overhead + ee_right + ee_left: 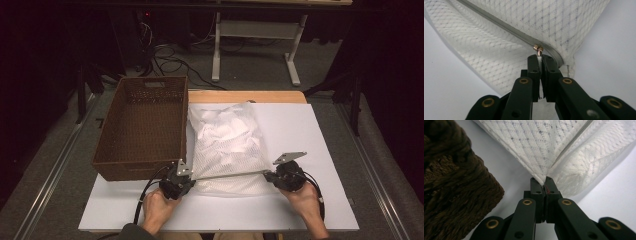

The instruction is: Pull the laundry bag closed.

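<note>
A white mesh bag (227,142) stuffed with white cloth lies on the white board (310,200), its zipper (230,174) running along the near edge between my two grippers. My left gripper (192,179) is shut on the bag's near left corner; in the left gripper view the mesh (541,145) bunches into the closed jaws of the left gripper (544,181). At the near right end, the right gripper (268,174) is shut on the zipper's pull. The right gripper view shows the brass slider (538,48) just past the tips of the right gripper (539,58), on the grey zipper tape (506,26).
A brown woven basket (142,125) stands open at the left, close beside the bag, and its corner (451,185) is right next to my left gripper. A wooden table edge (250,96) shows behind the board. Cables and a white table frame (260,35) are on the floor beyond.
</note>
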